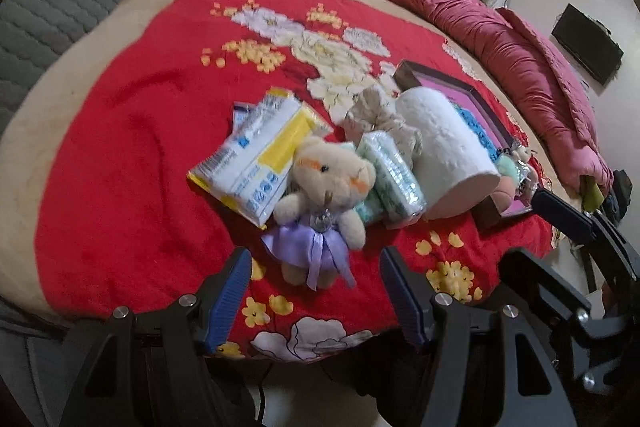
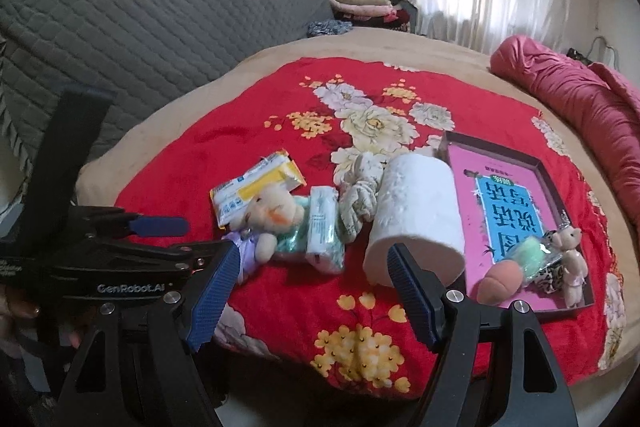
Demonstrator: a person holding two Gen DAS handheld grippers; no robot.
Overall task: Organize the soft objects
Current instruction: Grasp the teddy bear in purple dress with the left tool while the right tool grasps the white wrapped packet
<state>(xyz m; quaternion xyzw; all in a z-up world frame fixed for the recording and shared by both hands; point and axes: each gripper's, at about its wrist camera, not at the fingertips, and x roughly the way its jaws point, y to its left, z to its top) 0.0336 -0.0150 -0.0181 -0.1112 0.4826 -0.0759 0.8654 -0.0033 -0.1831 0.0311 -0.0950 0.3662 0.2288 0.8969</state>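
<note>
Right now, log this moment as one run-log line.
left gripper: open, empty, facing plush bear | right gripper: open, empty, near paper roll | tray: holds small toys

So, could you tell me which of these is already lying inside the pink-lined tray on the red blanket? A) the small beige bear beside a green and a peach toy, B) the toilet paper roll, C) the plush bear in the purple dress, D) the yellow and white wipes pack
A: the small beige bear lies in the tray's near corner with the green and peach toys, while the others rest on the blanket outside it.
</note>
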